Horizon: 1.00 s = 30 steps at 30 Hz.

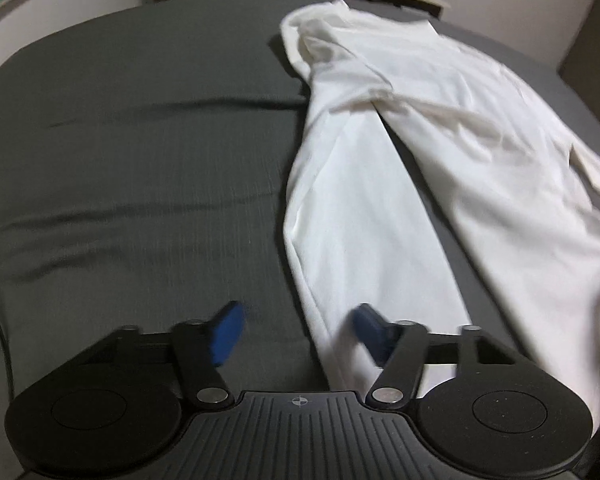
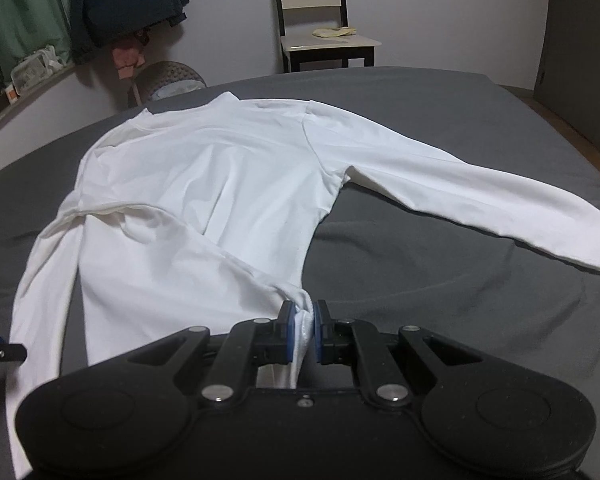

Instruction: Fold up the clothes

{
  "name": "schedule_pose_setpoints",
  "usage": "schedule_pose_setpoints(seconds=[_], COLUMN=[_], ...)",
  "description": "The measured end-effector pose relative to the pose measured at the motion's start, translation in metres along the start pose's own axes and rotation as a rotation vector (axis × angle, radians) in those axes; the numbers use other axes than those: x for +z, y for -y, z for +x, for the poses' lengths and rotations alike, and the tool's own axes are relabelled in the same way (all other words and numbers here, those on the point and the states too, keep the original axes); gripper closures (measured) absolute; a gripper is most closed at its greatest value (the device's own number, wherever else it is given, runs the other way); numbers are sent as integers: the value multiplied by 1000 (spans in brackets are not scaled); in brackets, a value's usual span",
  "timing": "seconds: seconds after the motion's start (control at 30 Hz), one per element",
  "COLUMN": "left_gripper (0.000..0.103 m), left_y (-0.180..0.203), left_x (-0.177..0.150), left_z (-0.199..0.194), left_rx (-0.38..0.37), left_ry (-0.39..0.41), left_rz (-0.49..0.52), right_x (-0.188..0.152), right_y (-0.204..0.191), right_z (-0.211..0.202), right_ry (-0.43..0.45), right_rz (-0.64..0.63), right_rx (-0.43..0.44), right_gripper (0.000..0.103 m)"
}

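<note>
Pinching a bunched corner of the shirt's (image 2: 204, 184) hem, the right gripper (image 2: 303, 330) is clamped on white cloth at the near edge of the bed (image 2: 440, 112). The shirt lies spread on the grey cover, collar away from the camera, one sleeve (image 2: 480, 208) stretched out to the right and the other sleeve (image 1: 360, 220) running down along the body on the left. It is not yet a folded bundle.

The left gripper (image 1: 300, 334) hangs with its jaws wide apart over the cuff end of that left sleeve, holding nothing; its picture is blurred, so whether a finger touches the cloth is hard to say.

The step looks like getting a second hold so both grippers can carry cloth together. To do it well, the left gripper should take a flat edge rather than a wad, closing on the layers it means to move and no more. The right gripper's hold is on a gathered twist, which tends to drag wrinkles across the body; a light, level pull would keep the fabric taut without lifting the far shoulder. Thin jersey like this slides easily on the cover, so slow, matched travel of both grippers should keep the fold line straight.
</note>
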<state>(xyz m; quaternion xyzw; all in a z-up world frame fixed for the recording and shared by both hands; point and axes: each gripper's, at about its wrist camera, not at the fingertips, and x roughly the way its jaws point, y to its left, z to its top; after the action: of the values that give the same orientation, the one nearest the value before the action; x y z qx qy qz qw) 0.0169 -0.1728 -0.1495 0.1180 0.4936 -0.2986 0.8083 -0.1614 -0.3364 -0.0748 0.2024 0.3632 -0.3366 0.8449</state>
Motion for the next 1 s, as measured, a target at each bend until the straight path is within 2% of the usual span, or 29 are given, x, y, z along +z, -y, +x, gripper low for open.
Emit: schedule_pose_setpoints(seconds=[0.07, 0.13, 0.17, 0.2, 0.23, 0.27, 0.37, 0.43, 0.5, 0.63, 0.73, 0.87, 0.93, 1.0], left_gripper=[67, 68, 75, 91, 99, 101, 101, 101, 101, 101, 102, 101, 101, 101], left_y=[-7, -9, -9, -9, -8, -8, -5, -4, 1, 15, 49, 123, 157, 176], left_x=[-1, -2, -3, -3, -4, -4, -3, 2, 10, 24, 15, -37, -69, -94], left_z=[-5, -7, -6, -6, -5, -5, -7, -18, -38, -85, -110, -92, -65, -34], left_rx=[-19, -50, -65, -80, -94, -109, -86, -30, 74, 396, 483, 337, 293, 268], left_ry=[9, 5, 0, -5, -9, -14, -1, 57, 166, 433, 581, 484, 358, 211], left_rz=[-30, -54, -67, -80, -93, -106, -124, -142, -108, 65, 284, 623, 794, 892], right_x=[0, 0, 0, 0, -1, 0, 0, 0, 0, -2, -2, 0, 1, 0], right_y=[1, 2, 3, 4, 5, 5, 5, 5, 6, -1, -5, 0, 3, 6], right_z=[-2, -5, -6, -6, -7, -7, -8, -9, -11, -26, -33, -29, -27, -26], right_ry=[3, 7, 8, 9, 9, 10, 14, 18, 26, 84, 114, 102, 91, 83], right_rz=[1, 4, 7, 10, 13, 15, 22, 28, 31, -10, -29, 4, 23, 39], right_rx=[9, 18, 23, 27, 31, 35, 45, 55, 75, 163, 192, 199, 198, 199], right_gripper=[93, 93, 93, 93, 93, 93, 93, 93, 93, 93, 93, 93, 93, 93])
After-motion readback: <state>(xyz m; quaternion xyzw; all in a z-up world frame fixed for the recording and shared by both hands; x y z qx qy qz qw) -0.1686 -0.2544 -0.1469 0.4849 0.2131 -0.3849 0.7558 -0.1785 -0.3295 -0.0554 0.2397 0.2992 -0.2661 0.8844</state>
